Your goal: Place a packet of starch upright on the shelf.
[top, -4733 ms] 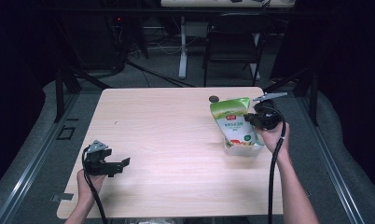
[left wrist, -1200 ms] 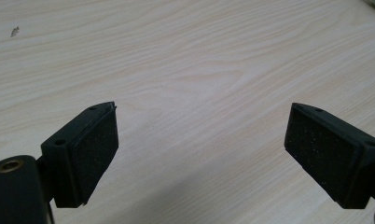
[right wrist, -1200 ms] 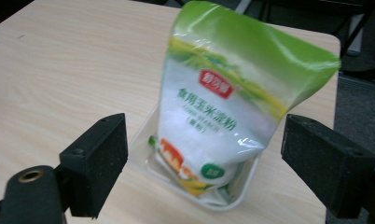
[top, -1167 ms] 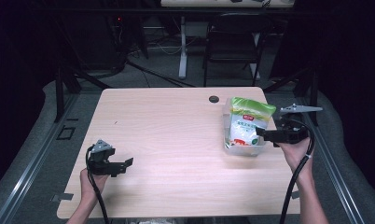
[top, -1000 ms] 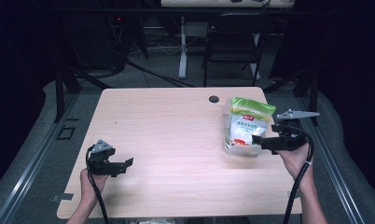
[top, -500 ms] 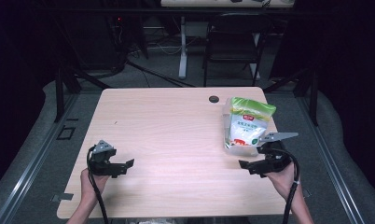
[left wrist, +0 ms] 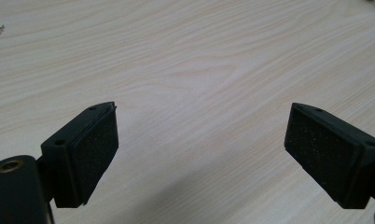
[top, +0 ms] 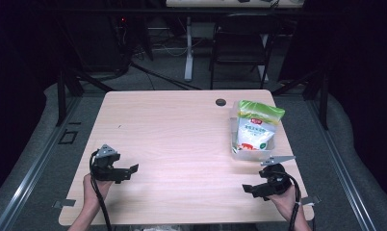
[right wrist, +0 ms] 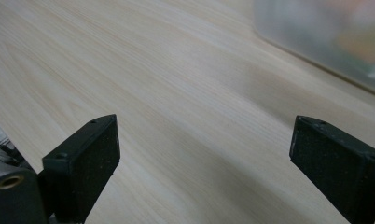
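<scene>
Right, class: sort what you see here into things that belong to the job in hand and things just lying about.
Belongs to the job:
- green and white pouch, standing in the clear tub
- right tool, open, near the tub
- left tool, open, over bare table

Just lying about:
- dark round grommet in the tabletop
- folding chair behind the table
</scene>
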The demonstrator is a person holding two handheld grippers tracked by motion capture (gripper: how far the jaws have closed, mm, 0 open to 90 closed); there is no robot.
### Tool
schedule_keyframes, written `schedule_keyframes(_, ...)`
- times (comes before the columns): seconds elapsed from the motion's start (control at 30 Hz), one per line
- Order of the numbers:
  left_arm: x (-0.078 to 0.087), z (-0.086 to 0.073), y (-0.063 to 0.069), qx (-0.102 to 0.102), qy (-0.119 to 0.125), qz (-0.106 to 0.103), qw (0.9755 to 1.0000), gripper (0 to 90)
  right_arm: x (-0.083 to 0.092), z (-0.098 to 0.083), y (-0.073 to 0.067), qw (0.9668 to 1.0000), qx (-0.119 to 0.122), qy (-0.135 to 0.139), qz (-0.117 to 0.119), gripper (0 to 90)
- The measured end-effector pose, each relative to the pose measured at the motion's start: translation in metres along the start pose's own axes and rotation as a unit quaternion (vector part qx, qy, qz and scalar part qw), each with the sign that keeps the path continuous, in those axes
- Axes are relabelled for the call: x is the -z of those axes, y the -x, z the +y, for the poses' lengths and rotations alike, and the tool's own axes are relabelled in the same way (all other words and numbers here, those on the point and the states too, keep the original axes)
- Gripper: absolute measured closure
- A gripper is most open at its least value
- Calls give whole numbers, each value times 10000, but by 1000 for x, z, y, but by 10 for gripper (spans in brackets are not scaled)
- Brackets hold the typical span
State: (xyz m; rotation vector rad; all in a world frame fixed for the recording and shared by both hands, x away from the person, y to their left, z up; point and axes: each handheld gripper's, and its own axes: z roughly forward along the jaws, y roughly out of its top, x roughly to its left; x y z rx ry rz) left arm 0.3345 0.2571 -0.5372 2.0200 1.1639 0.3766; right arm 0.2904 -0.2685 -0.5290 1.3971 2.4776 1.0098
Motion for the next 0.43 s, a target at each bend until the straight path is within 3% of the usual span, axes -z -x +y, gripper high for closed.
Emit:
schedule_keyframes(0.23,-2,0,0,-17,-31,1,10000,98,-4,-5,7,9997,67,224,-87,126)
schedule_keyframes(0.43,-3,0,0,9,-20,12,10000,99,-10,-7,13,10000,-3,2,-74,103)
